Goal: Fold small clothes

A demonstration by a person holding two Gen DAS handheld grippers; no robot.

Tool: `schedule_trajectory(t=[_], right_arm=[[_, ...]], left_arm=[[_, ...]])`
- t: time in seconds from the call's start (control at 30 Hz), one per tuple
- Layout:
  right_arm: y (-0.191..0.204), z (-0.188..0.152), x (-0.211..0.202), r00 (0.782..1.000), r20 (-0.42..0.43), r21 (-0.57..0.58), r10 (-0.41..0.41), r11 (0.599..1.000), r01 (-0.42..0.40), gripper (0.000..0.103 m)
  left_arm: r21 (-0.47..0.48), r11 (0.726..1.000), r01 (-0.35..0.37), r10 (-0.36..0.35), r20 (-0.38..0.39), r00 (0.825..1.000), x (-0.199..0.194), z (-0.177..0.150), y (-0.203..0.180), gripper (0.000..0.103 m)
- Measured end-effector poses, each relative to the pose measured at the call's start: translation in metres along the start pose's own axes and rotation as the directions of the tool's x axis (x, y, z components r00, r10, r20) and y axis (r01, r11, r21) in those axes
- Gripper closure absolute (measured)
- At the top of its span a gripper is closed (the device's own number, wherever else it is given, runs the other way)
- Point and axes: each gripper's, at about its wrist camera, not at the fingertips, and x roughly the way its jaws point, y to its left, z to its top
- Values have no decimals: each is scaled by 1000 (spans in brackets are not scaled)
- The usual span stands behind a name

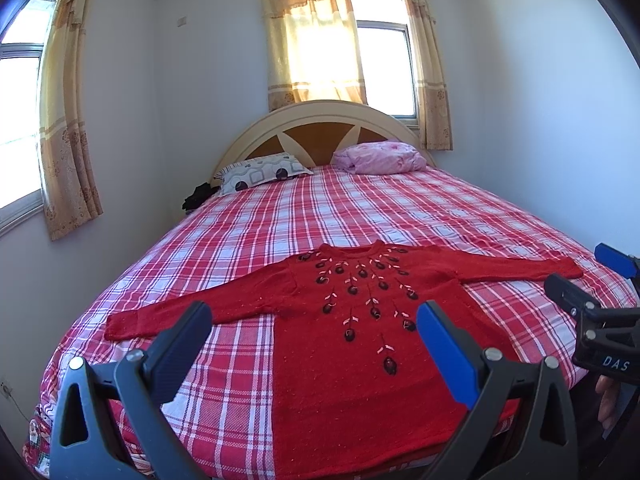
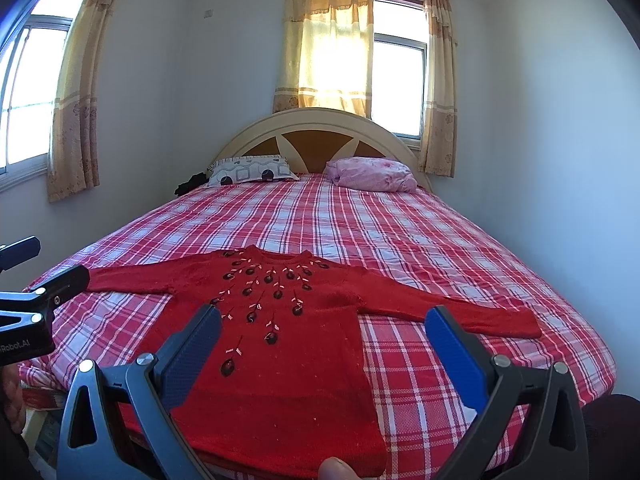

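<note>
A red knitted sweater with dark embroidered flowers lies flat, front up, on the plaid bed, both sleeves spread sideways. It also shows in the right wrist view. My left gripper is open and empty, held above the sweater's hem near the bed's foot. My right gripper is open and empty, above the sweater's right half. The right gripper shows at the right edge of the left wrist view; the left gripper shows at the left edge of the right wrist view.
The bed has a red and white plaid sheet. A patterned pillow and a pink pillow lie by the headboard. Walls stand close on both sides. Curtained windows are behind.
</note>
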Motion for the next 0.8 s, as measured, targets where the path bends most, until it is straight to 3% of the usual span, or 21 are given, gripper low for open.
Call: schedule_trajectory(t=[0.8], right_arm=[[1, -4, 9, 999, -36, -11, -4, 1000, 3, 1]], left_arm=[[-7, 1000, 5, -5, -11, 1000, 3, -1, 1, 0]])
